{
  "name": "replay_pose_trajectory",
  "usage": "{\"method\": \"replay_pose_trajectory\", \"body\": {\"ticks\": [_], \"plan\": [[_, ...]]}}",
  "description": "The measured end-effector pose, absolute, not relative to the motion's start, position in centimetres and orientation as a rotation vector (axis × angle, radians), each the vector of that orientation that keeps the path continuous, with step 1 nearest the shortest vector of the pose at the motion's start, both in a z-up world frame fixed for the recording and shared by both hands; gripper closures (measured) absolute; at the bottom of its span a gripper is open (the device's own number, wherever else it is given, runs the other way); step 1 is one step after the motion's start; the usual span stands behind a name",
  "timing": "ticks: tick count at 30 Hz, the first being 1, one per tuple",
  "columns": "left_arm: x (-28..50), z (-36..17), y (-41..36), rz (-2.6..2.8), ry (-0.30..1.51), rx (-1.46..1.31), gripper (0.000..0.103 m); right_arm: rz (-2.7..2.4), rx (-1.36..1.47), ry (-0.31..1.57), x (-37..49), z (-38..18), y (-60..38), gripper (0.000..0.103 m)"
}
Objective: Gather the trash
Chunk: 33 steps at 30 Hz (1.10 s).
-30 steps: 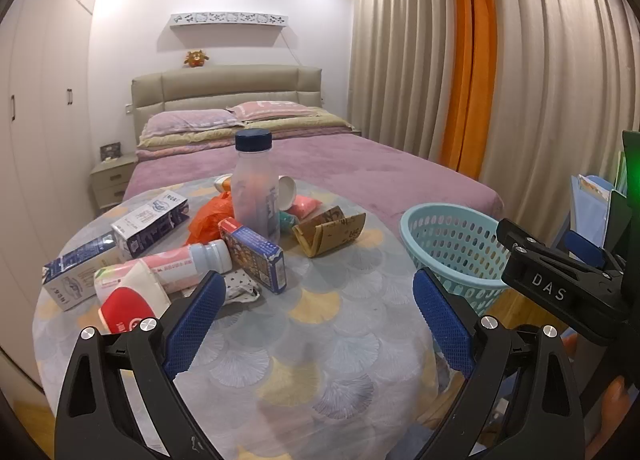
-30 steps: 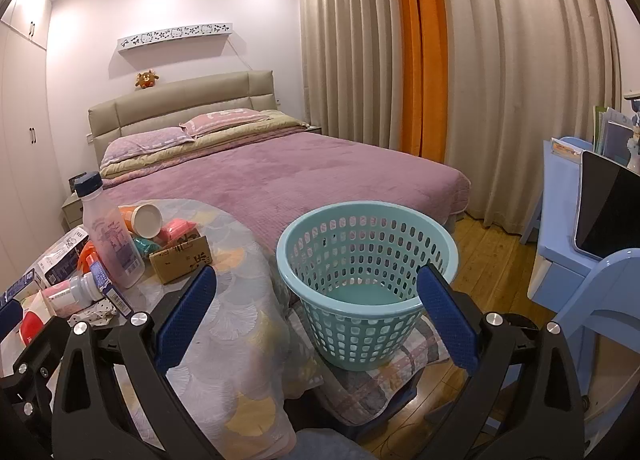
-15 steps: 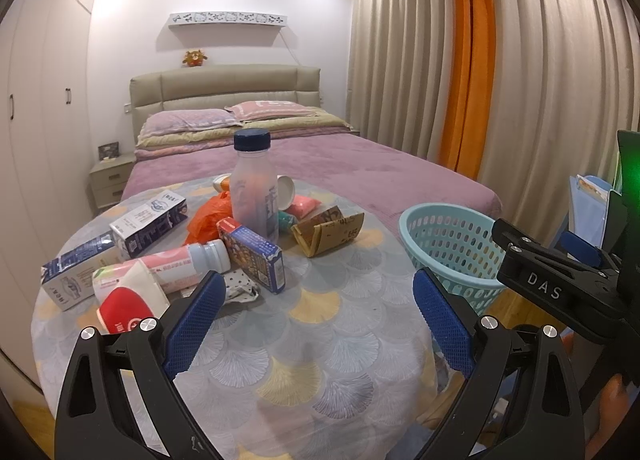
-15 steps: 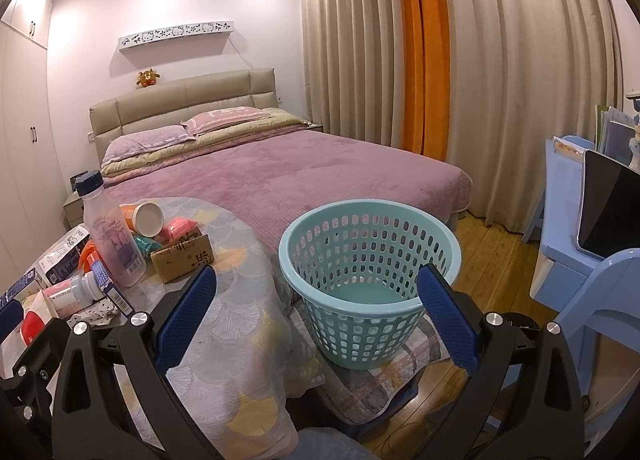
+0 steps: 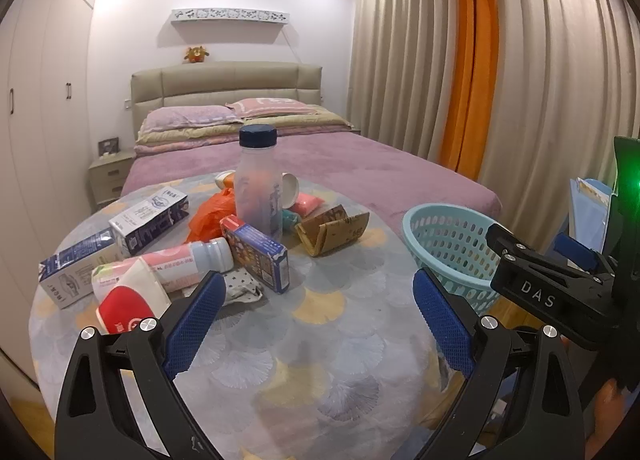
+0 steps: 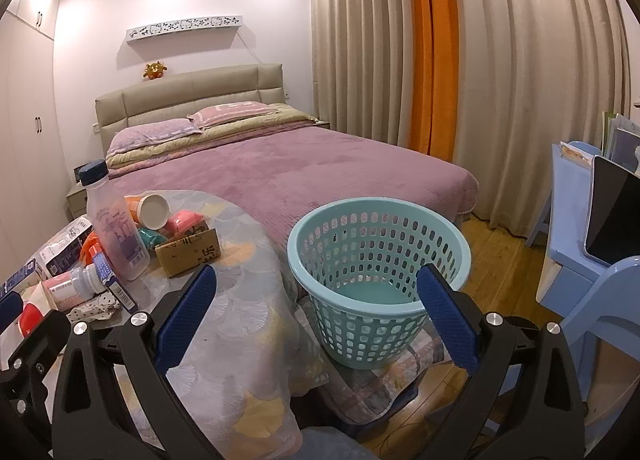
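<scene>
Left wrist view: almost nothing differs from half a second ago; the picture has only slid a tiny bit. The left tongs (image 5: 316, 312) are spread wide and hold nothing. They hang over the near side of the round bench (image 5: 320, 360). The trash sits in a pile at about 11 o'clock from the tongs. A clear bottle (image 5: 258, 184) with a dark blue cap stands up in the middle. Just at its 7 o'clock lies a small blue and red box (image 5: 256, 254). A pink and white bottle (image 5: 180, 262) lies on its side at 9 o'clock, near two white and blue cartons (image 5: 150, 218). The writing on the cartons is too small to read. A folded brown cardboard piece (image 5: 332, 230) lies at 3 o'clock from the clear bottle. The teal basket (image 5: 448, 244) stands off the bench at 3 o'clock. The other tool shows at the right with the letters "DAS" on it.

Right wrist view: this view also looks the same as before. The right tongs (image 6: 316, 316) are spread wide and hold nothing. The teal basket (image 6: 378, 280) sits low between the fingers, beside the bench (image 6: 240, 308), with nothing in it. The trash pile is at 10 o'clock.
</scene>
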<state>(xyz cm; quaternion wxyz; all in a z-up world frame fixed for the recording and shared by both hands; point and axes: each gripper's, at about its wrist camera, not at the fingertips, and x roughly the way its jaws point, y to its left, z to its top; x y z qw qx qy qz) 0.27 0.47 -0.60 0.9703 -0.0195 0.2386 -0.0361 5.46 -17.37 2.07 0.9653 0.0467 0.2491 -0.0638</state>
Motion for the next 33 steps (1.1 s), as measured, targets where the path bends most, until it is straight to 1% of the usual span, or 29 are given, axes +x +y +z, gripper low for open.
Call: {"method": "replay_pose_trajectory", "body": {"ticks": [33], "plan": [[0.7,-1.7,2.1,-0.083,0.506,-0.068,0.011,-0.107,0.071,0.532,6.2,1.1,-16.2,0.008]]}}
